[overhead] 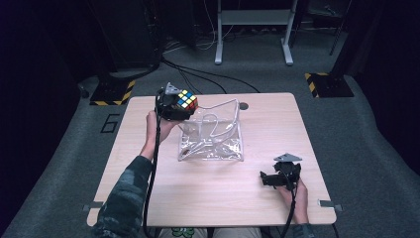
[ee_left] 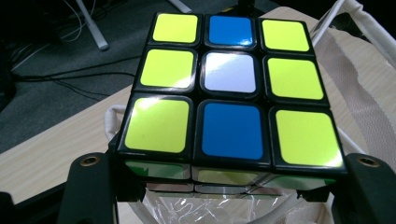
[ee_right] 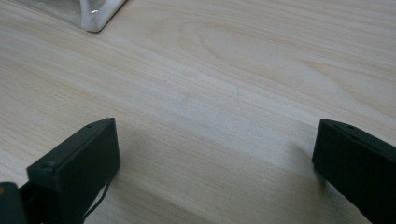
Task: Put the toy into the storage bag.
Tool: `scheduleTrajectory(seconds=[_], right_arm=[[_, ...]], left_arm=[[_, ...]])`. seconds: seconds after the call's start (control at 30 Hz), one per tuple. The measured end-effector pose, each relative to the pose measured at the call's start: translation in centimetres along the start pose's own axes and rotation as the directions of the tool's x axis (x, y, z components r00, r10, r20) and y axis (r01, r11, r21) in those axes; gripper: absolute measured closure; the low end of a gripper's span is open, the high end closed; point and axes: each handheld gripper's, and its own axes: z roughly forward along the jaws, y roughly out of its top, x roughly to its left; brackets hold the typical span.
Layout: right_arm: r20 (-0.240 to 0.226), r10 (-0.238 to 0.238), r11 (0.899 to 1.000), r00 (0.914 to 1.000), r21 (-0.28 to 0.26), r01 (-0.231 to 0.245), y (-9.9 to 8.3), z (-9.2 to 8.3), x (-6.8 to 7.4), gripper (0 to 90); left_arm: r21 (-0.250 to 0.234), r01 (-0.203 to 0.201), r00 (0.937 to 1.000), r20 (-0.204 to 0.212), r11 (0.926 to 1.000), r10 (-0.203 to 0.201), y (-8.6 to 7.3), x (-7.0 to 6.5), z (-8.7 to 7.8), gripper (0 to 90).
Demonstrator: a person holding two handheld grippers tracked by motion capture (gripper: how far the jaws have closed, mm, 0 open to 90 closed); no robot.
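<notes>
Left tongs (overhead: 184, 105) are gripping the cube (overhead: 187, 100) at the bag's (overhead: 213, 144) rim; lowering it centred over the opening seems wise. Right tongs (overhead: 270, 179) are resting agape.

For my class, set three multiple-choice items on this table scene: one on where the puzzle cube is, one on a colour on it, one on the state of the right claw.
1. Where is the puzzle cube?
A. flat on the table
B. in the left claw, at the clear bag's far left corner
C. under the right claw

2. What colour is the centre square of the cube's top face?
A. white
B. red
C. orange

3. How does the right claw stand?
A. shut on the cube
B. shut on the bag
C. open, holding nothing

Key: 1 B, the jaws grip the cube's sides; 2 A, the left gripper view shows white ringed by yellow and blue; 3 C, bare table lies between its jaws.
</notes>
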Motion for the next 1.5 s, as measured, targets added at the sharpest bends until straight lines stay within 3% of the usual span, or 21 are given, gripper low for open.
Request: scheduleTrajectory(seconds=[0.47,0.77,1.17,1.5], right_arm=[[0.000,0.000,1.000,1.0000,0.000,0.000,0.0,0.0,0.0,0.0],[0.000,0.000,1.000,1.0000,0.000,0.000,0.0,0.0,0.0,0.0],[-0.001,-0.002,1.000,1.0000,-0.001,0.002,0.0,0.0,0.0,0.0],[0.000,0.000,1.000,1.0000,0.000,0.000,0.0,0.0,0.0,0.0]], left_arm=[[-0.019,-0.004,1.0000,0.003,0.9998,0.004,-0.8,-0.3,-0.3,33.8],[0.009,-0.008,0.9999,0.013,0.9999,0.008,-0.9,-0.5,0.1,33.8],[0.012,0.020,0.9994,-0.028,0.9997,-0.020,-0.9,-0.5,1.2,33.7],[0.062,0.030,0.9993,-0.025,0.9976,-0.028,-1.1,-0.4,2.0,33.7]])
